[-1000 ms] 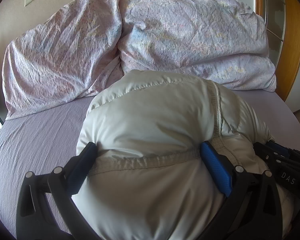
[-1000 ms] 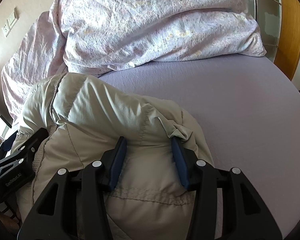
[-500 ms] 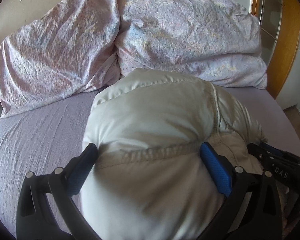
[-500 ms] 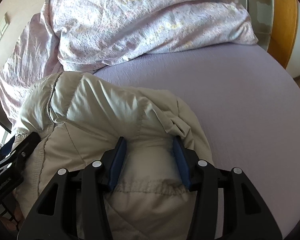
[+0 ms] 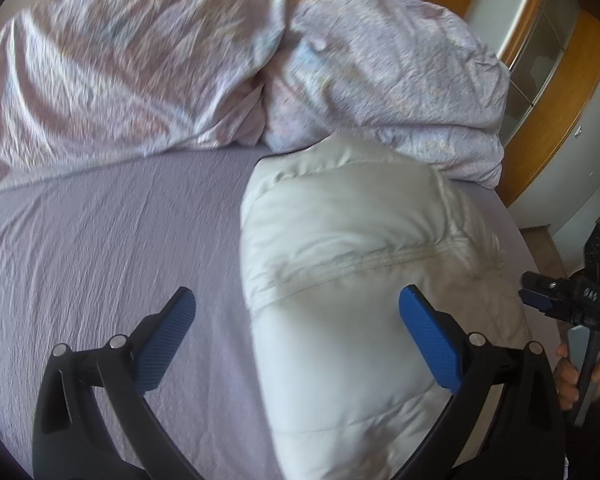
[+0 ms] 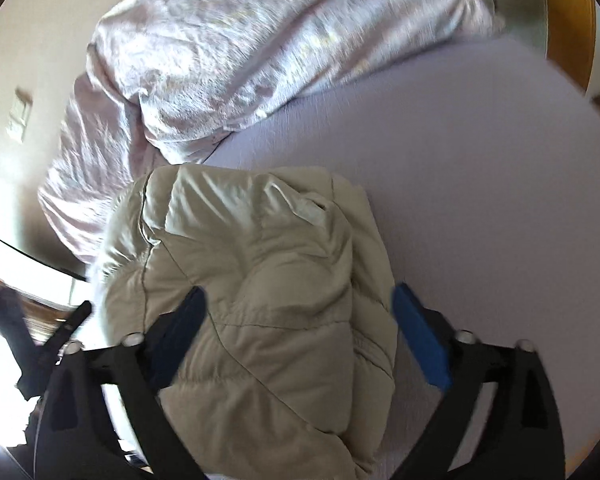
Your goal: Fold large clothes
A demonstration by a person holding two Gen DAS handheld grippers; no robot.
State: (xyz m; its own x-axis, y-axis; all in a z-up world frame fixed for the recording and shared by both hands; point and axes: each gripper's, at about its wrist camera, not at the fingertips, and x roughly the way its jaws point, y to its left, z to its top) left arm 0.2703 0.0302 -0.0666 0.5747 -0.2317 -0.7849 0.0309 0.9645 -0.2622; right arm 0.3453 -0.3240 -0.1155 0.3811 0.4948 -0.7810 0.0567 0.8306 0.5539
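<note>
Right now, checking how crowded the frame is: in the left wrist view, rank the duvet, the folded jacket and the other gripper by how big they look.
1. Duvet, fills the top of the view.
2. Folded jacket; it lies nearer the camera, so the gap to the duvet is unsure.
3. Right gripper, small at the right edge.

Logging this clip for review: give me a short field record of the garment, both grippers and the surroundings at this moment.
garment: puffy beige jacket, folded into a compact bundle
resting on: lavender bed sheet
left gripper: open, pads apart, not clamping the jacket
right gripper: open, straddling the jacket's near end
behind jacket: crumpled floral duvet along the head of the bed
image quality: motion blur in both views
</note>
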